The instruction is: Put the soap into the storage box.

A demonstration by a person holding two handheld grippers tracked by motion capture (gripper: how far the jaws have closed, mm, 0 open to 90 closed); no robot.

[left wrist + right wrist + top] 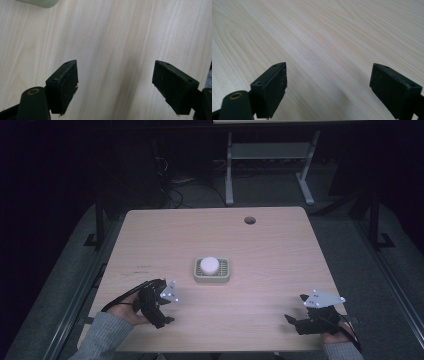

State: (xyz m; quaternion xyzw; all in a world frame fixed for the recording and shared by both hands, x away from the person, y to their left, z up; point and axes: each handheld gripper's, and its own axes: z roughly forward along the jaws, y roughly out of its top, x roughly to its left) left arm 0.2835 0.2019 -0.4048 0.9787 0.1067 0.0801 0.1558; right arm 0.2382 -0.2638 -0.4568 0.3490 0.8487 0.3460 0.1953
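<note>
Bench with a pale green dish at centre, a white round piece seated in it. Left gripper and right gripper, both spread wide and empty, flank it; a one-sided approach could shove the light dish or tip the piece out.

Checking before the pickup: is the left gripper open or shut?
Open. In the left gripper view, the left gripper has its jaws wide apart with bare table between them, holding nothing.
</note>
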